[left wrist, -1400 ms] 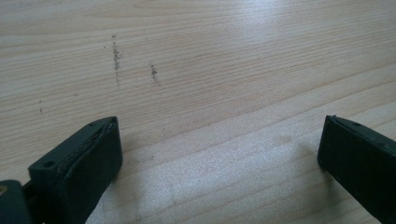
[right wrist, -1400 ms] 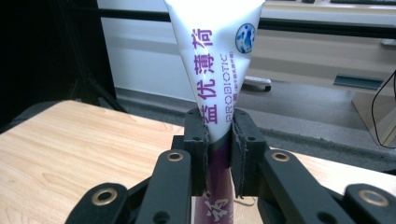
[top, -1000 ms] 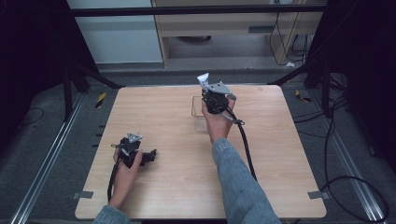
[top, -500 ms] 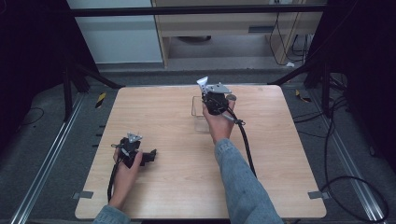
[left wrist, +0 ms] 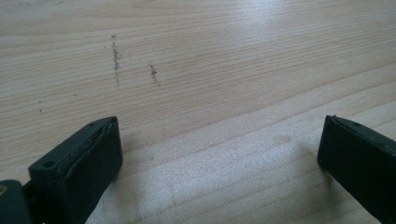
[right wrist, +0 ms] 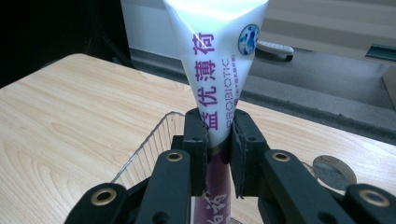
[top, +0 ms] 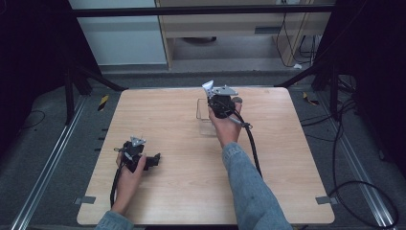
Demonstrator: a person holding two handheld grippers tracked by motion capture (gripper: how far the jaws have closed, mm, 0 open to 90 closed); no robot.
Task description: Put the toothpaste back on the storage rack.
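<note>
1. Nothing moved since the earlier frames: both hands parked as before.
2. Right gripper (top: 213,92) clamped tight on white-and-purple toothpaste tube (right wrist: 218,70), pinched at mid-body, flat crimped end up, so lower end can drop straight in.
3. Held just above clear ridged plastic cup (top: 203,111), far centre of light wooden table (top: 163,120); likely about to be stood inside.
4. Left gripper (top: 143,160) resting near left, jaws wide apart, empty, kept clear of the work.
</note>
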